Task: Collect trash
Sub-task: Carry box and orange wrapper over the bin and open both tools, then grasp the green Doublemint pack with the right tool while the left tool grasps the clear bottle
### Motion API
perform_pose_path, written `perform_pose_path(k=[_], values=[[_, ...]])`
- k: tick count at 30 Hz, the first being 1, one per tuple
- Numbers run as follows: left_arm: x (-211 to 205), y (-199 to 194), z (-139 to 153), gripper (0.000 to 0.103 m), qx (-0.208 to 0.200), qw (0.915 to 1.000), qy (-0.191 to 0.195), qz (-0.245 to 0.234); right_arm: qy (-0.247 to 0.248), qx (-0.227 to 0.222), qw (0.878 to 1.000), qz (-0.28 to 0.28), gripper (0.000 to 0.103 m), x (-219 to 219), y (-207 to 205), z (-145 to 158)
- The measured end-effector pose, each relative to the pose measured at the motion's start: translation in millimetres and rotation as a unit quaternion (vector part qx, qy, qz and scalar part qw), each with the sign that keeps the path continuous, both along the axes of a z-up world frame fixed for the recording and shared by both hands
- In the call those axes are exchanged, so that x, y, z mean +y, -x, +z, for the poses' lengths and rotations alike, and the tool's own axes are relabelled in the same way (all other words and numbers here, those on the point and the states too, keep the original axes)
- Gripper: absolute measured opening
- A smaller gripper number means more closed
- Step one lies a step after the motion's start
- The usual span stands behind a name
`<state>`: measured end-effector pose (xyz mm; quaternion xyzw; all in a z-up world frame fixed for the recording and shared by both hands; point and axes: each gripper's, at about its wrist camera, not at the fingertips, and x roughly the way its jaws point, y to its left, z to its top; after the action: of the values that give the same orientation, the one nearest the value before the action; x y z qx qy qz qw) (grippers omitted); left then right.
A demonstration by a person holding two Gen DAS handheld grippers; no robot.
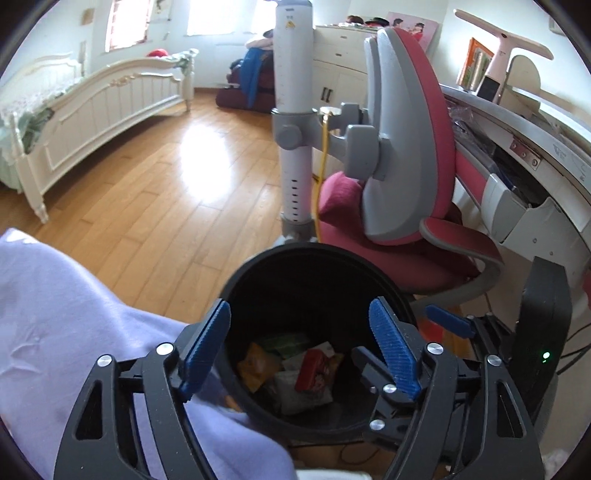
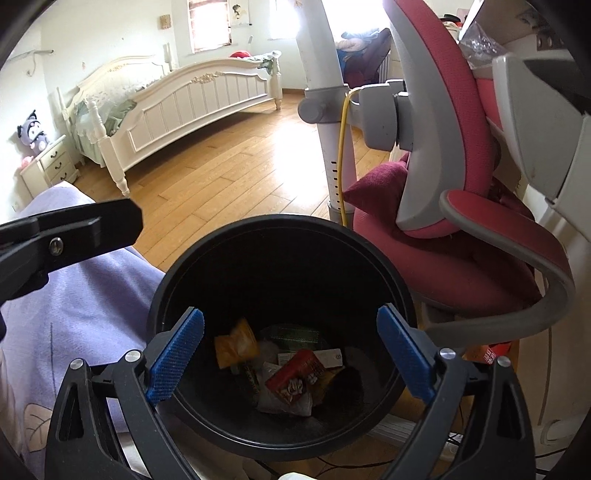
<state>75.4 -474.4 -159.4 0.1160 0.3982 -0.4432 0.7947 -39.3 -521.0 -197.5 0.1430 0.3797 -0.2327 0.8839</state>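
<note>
While both of my grippers hang over the bin, the biggest thing around me is the wooden floor (image 2: 229, 162), with a cream bed (image 2: 177, 99) along the far wall and a pink and grey desk chair (image 2: 461, 236) just beside the bin on my right; a lilac blanket (image 1: 74, 314) lies on my left, touching the bin's side in the left wrist view; the black trash bin (image 2: 280, 236) stands upright and open below me, its rim close against the chair's base; at its bottom lies the trash: an orange packet (image 2: 236, 343), a red wrapper (image 2: 295, 376) with a printed picture whose writing I cannot read, a white crumpled piece (image 2: 280, 402) under it and a green-striped packet (image 2: 295, 334) behind; a white slip (image 2: 328, 358) carries a mark too small to make out; my left gripper (image 1: 301, 350) is spread wide with nothing between its blue pads (image 1: 207, 343), and my right gripper (image 2: 291, 362) is likewise released and empty, its blue pads (image 2: 177, 354) framing the bin's mouth; a yellow warning triangle sticker (image 1: 291, 25) sits on the chair's white post, its text illegible.
</note>
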Motion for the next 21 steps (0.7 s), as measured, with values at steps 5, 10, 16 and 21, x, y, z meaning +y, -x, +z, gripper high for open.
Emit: perform_pose_path(k=[5,10,16,21], values=[[34,-9,7,0.078,-0.001,0.9992,0.001,0.04,0.001,-0.016,1.0,0.013,0.094,12,-4,11],[79,-18,13,0.078,-0.005,0.996,0.001,0.089,0.009,-0.032,0.999,0.035,0.094,31,-12,24],[142,-25,24,0.078,-0.013,0.9897,0.005,0.142,0.011,-0.056,0.994,0.089,0.092,67,-25,46],[203,-25,33,0.078,-0.029,0.9802,0.005,0.196,0.019,-0.075,0.986,0.149,0.089,107,-40,63]])
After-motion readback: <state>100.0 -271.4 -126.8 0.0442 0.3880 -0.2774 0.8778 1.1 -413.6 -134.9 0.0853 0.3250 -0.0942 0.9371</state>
